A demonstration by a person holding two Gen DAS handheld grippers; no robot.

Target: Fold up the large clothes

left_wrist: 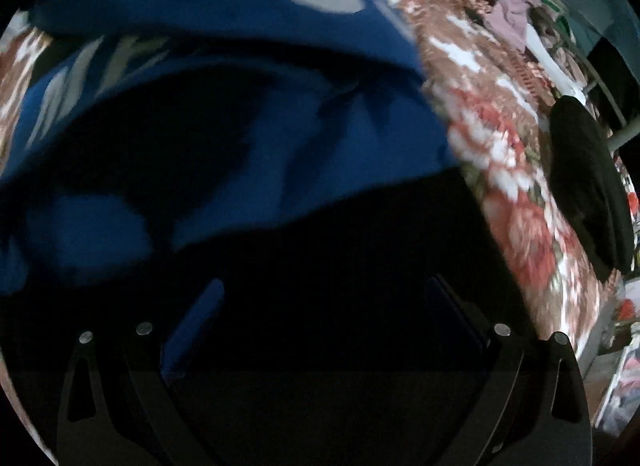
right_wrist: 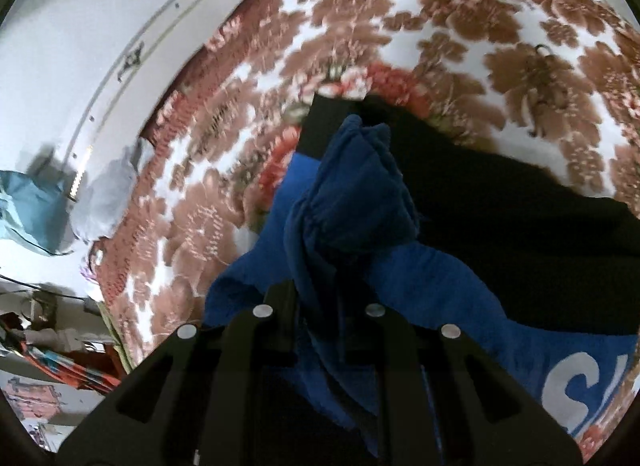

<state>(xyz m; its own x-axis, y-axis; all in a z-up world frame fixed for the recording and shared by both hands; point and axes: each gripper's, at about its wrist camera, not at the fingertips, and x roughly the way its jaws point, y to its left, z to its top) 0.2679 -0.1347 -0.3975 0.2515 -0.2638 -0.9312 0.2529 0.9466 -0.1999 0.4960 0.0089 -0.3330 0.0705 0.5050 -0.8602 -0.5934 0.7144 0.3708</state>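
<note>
Between right tool (right_wrist: 332, 302) fingers: blue garment (right_wrist: 352, 205)

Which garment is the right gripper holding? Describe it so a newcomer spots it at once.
Start from the brown-and-red floral blanket that covers the bed. On it lies a blue fleece garment with black panels, a bunched fold of it pinched in the right gripper. Its large white lettering marks it out from the plain black cloth nearby.

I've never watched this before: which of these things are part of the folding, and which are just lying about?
In the job:
blue garment
right hand-held gripper, shut on a bunch of it
left hand-held gripper

Lying about:
floral blanket
black cloth
clothes pile
</note>
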